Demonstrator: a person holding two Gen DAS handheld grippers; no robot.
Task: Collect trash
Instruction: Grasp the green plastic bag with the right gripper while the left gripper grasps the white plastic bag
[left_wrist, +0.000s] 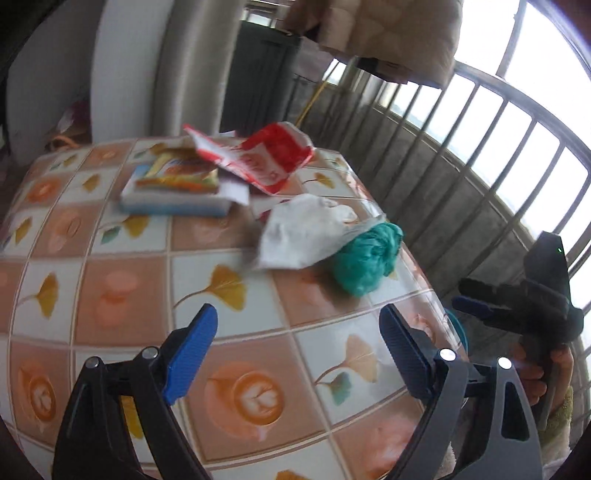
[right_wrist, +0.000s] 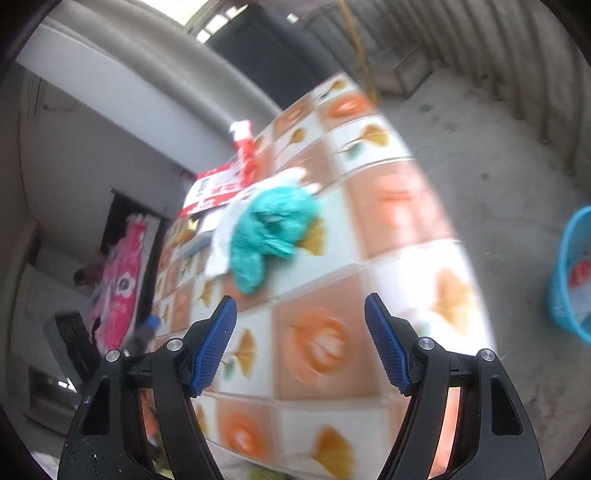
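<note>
Left wrist view: left gripper (left_wrist: 297, 334) hangs over the surface (left_wrist: 122, 291), blue fingers (left_wrist: 192, 349) spread wide with nothing between them.
Left gripper state: open, empty, not touching any trash.
Teal bag: a crumpled teal plastic bag (left_wrist: 365, 260) lies ahead and to the right of the left gripper, near the surface's right edge.
White wrapper: a crumpled white wrapper (left_wrist: 303, 230) sits straight ahead of the left gripper, touching the teal bag and partly lying over it.
Red wrapper: a red and white wrapper (left_wrist: 266, 157) lies farther ahead, beyond the white one, its near end resting over a flat box.
Flat box: a colourful packet on a pale box (left_wrist: 177, 188) lies ahead and to the left of the left gripper.
Right gripper from the left view: it (left_wrist: 476, 295) is held off the right edge of the surface, dark against the window bars; I cannot read its fingers from here.
Right wrist view: right gripper (right_wrist: 301, 343) has its blue fingers (right_wrist: 218, 345) wide apart and empty above the tilted, blurred surface (right_wrist: 399, 206).
Trash from the right gripper: teal plastic bag (right_wrist: 269, 236) ahead and slightly left, white wrapper (right_wrist: 221, 243) under its left side, red and white wrapper (right_wrist: 221, 184) beyond.
Basket: a blue basket (right_wrist: 565, 273) stands on the floor (right_wrist: 480, 140), far to the right of the right gripper.
</note>
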